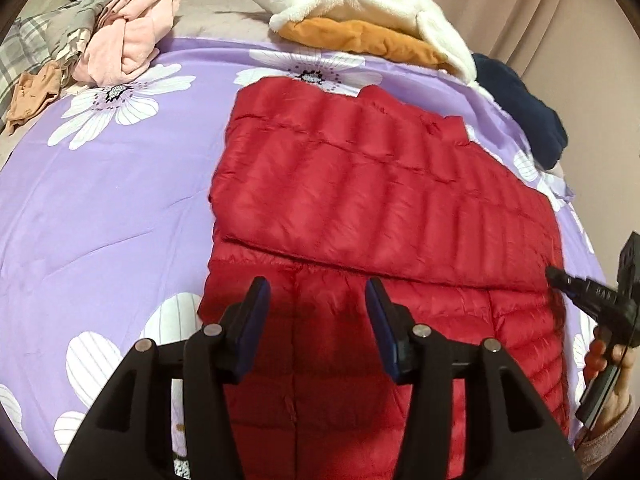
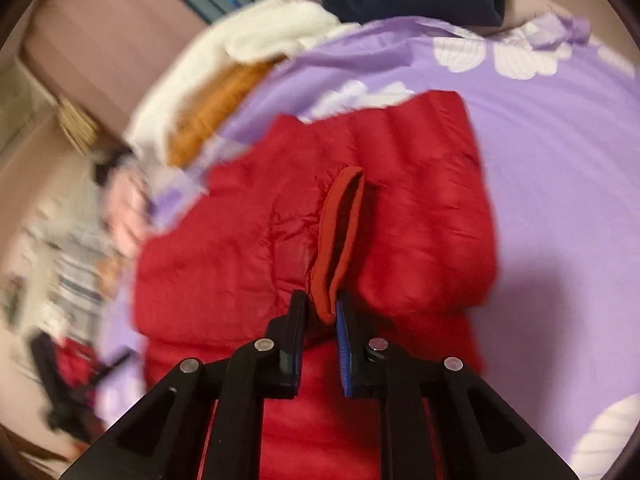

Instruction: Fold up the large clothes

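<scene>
text: none legible | raised marks on right tongs (image 1: 592,292): too blurred to read

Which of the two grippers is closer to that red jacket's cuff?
Right. The right gripper has its fingers closed on the sleeve cuff of the red jacket; the left gripper hovers open above the jacket body.

jacket (image 1: 360,184): glossy quilted cloth | bedsheet (image 1: 120,208): smooth cloth | cuff (image 2: 340,240): matt knit, maybe

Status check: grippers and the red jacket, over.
Left gripper open above red jacket. Right gripper shut on cuff. Jacket partly folded on purple sheet. Nothing blocking.
</scene>
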`<state>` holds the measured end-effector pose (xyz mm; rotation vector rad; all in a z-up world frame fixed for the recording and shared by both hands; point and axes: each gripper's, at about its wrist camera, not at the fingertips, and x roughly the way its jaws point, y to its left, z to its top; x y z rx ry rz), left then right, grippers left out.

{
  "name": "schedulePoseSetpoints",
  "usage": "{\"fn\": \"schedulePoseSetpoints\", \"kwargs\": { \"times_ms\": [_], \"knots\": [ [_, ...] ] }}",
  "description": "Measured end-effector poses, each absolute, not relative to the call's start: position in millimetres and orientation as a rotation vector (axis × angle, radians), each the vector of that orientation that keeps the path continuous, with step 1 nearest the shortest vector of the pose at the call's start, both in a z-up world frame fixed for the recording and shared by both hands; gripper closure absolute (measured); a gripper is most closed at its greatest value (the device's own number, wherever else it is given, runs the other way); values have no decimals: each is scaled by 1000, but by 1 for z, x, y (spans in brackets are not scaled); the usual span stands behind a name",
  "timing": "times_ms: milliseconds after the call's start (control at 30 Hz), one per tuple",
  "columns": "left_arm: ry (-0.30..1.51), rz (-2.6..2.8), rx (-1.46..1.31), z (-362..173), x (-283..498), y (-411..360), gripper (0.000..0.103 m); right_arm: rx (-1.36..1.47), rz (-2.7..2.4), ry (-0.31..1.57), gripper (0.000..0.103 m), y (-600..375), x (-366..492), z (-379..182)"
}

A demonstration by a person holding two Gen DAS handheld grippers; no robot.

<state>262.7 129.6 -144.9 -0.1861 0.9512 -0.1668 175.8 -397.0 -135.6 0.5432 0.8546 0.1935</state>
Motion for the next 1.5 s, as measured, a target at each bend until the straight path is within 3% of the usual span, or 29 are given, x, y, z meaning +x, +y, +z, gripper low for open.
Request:
{"fn": "schedulePoseSetpoints", "kwargs": {
  "times_ms": [100, 167, 333, 600, 767, 900, 1033, 1367, 1500],
  "knots": [
    [933, -174, -188, -140, 269, 126, 54, 459, 138, 853, 85, -396, 170, -126],
    [903, -183, -179, -130, 275, 123, 54, 386, 70, 798, 76, -395, 159, -109],
    [860, -176, -154, -121, 304, 113, 55, 254, 97, 643, 76, -381, 151, -79],
    [998, -143, -63, -173, 344, 95, 52, 215, 145, 813, 76, -359, 206, -132],
    [1009, -143, -65, -174, 346, 98, 53, 253, 179, 840, 76, -363, 209, -139],
    [984, -162, -144, -152, 322, 113, 51, 343, 214, 815, 74, -376, 186, -120],
    [957, -174, -225, -138, 273, 146, 40, 377, 236, 753, 52, -394, 138, -105],
    [1060, -217, -543, -184, 174, 200, 38, 587, 175, 835, 51, -452, 68, -134],
    [1024, -280, -665, -189, 147, 203, 36, 714, 244, 876, 51, -453, 52, -154]
  ]
}}
